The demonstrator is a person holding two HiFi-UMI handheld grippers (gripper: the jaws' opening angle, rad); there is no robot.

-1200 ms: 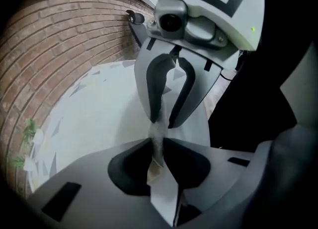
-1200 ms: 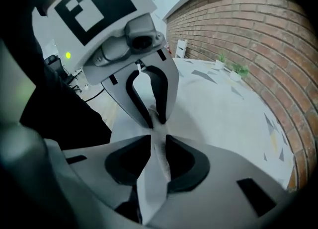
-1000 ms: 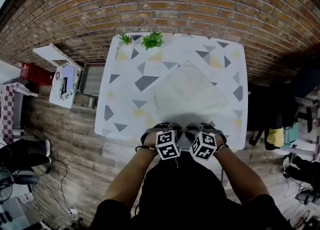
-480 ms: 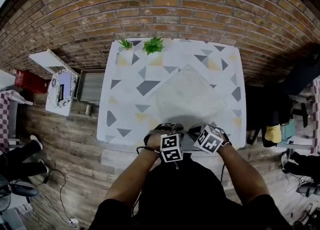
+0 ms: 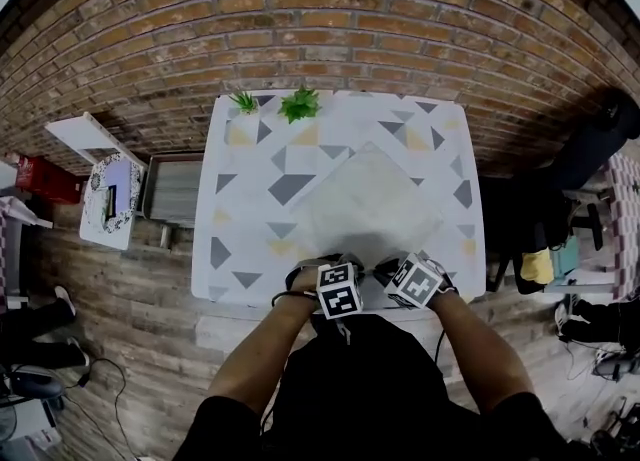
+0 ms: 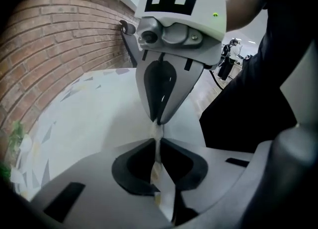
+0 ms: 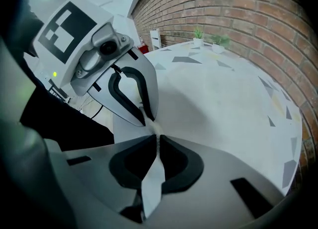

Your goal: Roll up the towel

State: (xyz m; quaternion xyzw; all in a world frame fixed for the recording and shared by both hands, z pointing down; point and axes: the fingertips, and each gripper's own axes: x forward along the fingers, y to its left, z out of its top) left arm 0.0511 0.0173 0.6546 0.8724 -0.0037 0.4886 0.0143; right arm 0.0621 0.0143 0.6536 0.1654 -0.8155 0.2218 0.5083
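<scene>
A white towel (image 5: 365, 199) lies diamond-wise on the patterned table (image 5: 240, 189), its near corner at the front edge. Both grippers stand side by side at that corner, pointing steeply down. My left gripper (image 5: 335, 263) (image 6: 158, 132) is closing, and a thin fold of towel (image 6: 160, 173) is pinched between its jaws. My right gripper (image 5: 392, 267) (image 7: 155, 132) is shut on the same corner, with a strip of towel (image 7: 151, 183) running back between its jaws. Each gripper view shows the other gripper's jaws meeting tip to tip on the cloth.
Two small potted plants (image 5: 245, 102) (image 5: 300, 104) stand at the table's far edge against the brick wall. A white side table (image 5: 105, 184) and a grey bin (image 5: 172, 189) sit left of the table. Dark bags lie on the floor at the right.
Both grippers have stayed at the towel's near corner. The right gripper's marker cube has rolled. The head view has shifted, so the table sits slightly lower.
</scene>
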